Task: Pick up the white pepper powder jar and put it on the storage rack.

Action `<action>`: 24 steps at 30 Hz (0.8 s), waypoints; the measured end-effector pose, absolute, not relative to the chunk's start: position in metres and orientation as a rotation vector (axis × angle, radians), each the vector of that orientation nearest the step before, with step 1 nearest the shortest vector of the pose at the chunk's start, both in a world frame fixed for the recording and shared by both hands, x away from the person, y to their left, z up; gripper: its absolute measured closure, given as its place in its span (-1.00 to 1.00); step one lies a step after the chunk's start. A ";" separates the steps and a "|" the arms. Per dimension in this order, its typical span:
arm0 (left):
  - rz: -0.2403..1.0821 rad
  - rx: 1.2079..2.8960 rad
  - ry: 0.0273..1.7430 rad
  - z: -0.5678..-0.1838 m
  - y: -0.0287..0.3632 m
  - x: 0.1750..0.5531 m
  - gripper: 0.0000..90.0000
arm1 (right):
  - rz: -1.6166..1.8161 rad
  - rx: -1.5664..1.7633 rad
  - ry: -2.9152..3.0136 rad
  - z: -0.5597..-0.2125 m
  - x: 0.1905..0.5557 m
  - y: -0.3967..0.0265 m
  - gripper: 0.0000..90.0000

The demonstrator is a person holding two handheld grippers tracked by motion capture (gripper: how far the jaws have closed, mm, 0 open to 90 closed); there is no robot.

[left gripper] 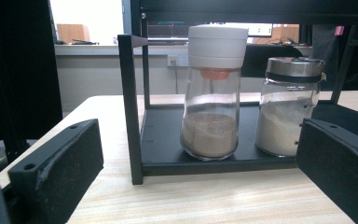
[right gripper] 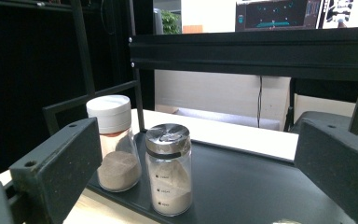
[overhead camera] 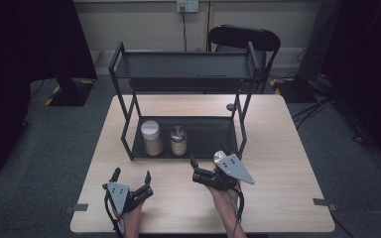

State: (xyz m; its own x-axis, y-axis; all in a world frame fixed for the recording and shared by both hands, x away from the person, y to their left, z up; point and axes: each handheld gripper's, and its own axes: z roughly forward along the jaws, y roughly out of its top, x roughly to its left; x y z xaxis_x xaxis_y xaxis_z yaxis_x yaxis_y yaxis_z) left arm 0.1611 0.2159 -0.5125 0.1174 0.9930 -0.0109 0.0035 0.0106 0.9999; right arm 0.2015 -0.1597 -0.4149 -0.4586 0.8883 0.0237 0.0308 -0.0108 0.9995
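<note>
Two jars upright on rack's lower shelf (overhead camera: 208, 134); your right gripper (overhead camera: 209, 166) nearer steel-lidded jar (overhead camera: 178, 141), straight ahead; both grippers' jaws apart, empty.

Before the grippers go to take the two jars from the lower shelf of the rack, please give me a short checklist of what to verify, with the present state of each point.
1. Left gripper open and holding nothing: ok.
2. Right gripper open and holding nothing: ok.
3. White-lidded jar upright on the lower shelf: ok.
4. Metal-lidded jar upright beside it: ok.
5. Gap between the two jars for a jaw to enter: ok in the left gripper view, though narrow.
6. Lids screwed tight: cannot tell.
</note>
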 end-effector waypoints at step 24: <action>1.116 1.257 1.131 -0.512 0.215 0.161 -1.00 | 1.537 0.998 1.461 -0.441 0.173 -0.183 -1.00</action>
